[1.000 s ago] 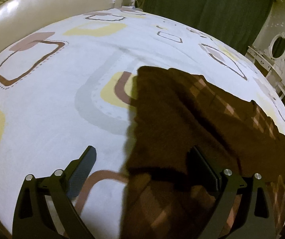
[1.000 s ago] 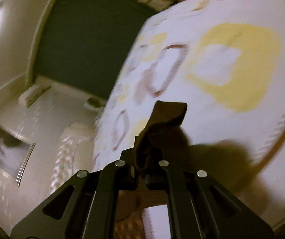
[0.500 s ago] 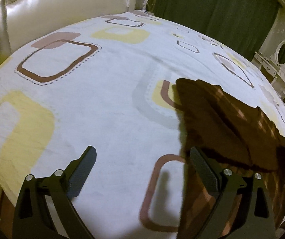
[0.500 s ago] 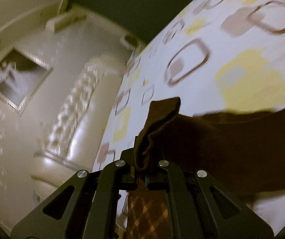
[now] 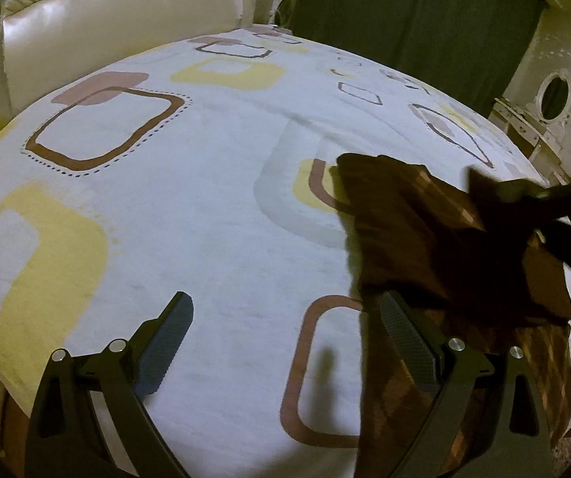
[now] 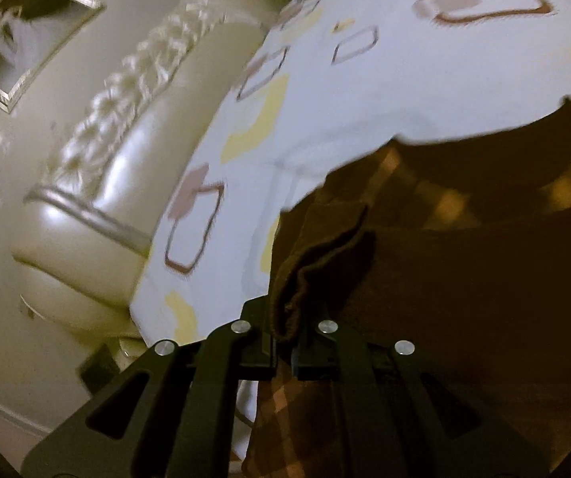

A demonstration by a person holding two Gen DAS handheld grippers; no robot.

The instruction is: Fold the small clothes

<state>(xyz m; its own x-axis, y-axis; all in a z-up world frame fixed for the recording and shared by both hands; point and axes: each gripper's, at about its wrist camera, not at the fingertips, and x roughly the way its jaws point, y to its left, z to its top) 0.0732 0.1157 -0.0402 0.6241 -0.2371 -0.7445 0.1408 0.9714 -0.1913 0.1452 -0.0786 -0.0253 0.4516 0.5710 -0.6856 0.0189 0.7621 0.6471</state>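
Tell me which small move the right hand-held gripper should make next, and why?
Probably lower the pinched corner and lay it down. The right hand-held gripper is shut on a corner of the brown cloth, which already lies doubled over itself on the bed sheet. The left hand-held gripper is open and empty.

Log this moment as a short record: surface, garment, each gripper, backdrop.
surface: bed sheet, white with yellow and brown rounded squares
garment: brown checked cloth, partly folded over itself on the sheet
right gripper: shut on a bunched edge of the cloth
left gripper: open, nothing between the fingers, right finger over the cloth's edge
backdrop: cream padded headboard, dark green curtain
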